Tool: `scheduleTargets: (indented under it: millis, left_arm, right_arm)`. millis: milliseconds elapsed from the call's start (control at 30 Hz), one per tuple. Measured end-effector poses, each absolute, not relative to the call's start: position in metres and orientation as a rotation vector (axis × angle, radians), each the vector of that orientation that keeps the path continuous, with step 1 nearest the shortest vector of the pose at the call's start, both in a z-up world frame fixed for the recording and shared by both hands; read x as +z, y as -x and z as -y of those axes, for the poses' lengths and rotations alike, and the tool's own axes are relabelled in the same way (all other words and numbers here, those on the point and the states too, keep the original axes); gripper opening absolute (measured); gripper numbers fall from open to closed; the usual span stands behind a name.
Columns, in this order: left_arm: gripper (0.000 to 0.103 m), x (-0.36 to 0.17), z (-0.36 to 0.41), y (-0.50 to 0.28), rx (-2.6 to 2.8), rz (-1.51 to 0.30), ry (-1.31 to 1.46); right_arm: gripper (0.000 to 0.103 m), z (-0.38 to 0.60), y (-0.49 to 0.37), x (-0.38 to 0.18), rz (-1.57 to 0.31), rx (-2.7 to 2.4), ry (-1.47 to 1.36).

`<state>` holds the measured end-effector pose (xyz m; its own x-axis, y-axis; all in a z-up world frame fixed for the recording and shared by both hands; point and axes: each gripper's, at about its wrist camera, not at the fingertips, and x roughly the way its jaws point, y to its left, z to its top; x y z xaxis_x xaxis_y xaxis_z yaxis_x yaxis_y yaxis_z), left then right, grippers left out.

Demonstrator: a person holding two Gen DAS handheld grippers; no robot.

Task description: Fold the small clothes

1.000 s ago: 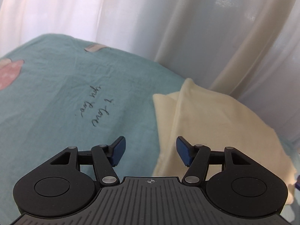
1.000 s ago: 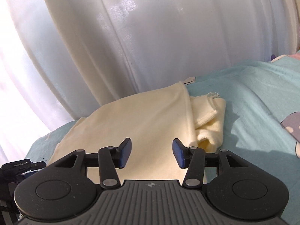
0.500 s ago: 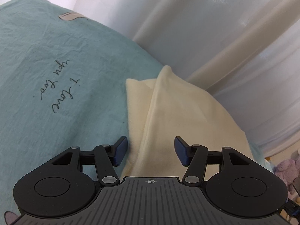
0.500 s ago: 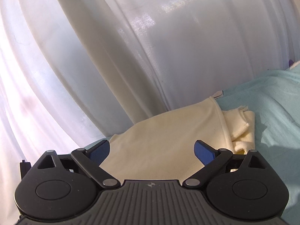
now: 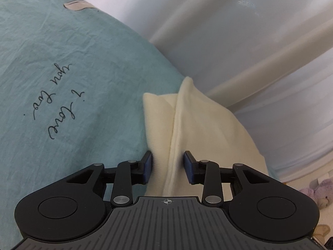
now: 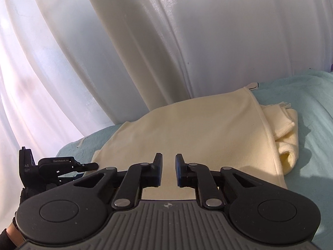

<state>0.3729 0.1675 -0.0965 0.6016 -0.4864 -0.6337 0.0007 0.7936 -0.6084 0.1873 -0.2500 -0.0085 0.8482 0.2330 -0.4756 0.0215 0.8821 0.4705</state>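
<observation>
A: What has changed in the last second?

B: Both grippers have come in low over the cream garment (image 5: 199, 129) on the teal bedsheet (image 5: 72, 66). The left gripper (image 5: 168, 167) now straddles the raised seam ridge at the near edge, with its fingers apart and nothing clamped. The right gripper (image 6: 168, 170) opened wide, then narrowed to a slim gap over the cloth; I cannot tell whether it pinches any fabric.

A: Meaning for the fold?

B: I judge that a 2-point grasp of the near hem is being set up.

A: Which way does it lie?

B: Beside the white curtain (image 6: 145, 52). The long axis runs near to far, with bunched layers (image 6: 285, 137) along its right side in the right view.
</observation>
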Motion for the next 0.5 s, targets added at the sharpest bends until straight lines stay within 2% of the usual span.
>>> scheduleTargets:
  millis: [67,167,267,300,333,500]
  left_arm:
    - [0.047,-0.095,-0.171,-0.371,-0.295,-0.868,0.589]
    - [0.047,-0.098,-0.175,-0.376,-0.294,-0.871,0.641]
    - [0.037,-0.100,-0.171,-0.385,-0.304,-0.888,0.646]
    - [0.026,-0.101,-0.169,-0.387,-0.310,-0.903,0.648]
    - [0.022,-0.101,-0.169,-0.389,-0.314,-0.908,0.660]
    - [0.018,-0.087,-0.169,-0.385,-0.321,-0.883,0.694]
  right_arm:
    - [0.012,0.244,-0.189,-0.010,-0.555,0.127,-0.450]
    - [0.012,0.240,-0.190,-0.011,-0.559,0.138,-0.447]
    - [0.012,0.238,-0.193,-0.012,-0.580,0.153,-0.466]
    - [0.012,0.237,-0.193,-0.012,-0.587,0.156,-0.467]
    - [0.013,0.236,-0.192,-0.011,-0.595,0.155,-0.462]
    - [0.014,0.240,-0.189,-0.011,-0.587,0.148,-0.460]
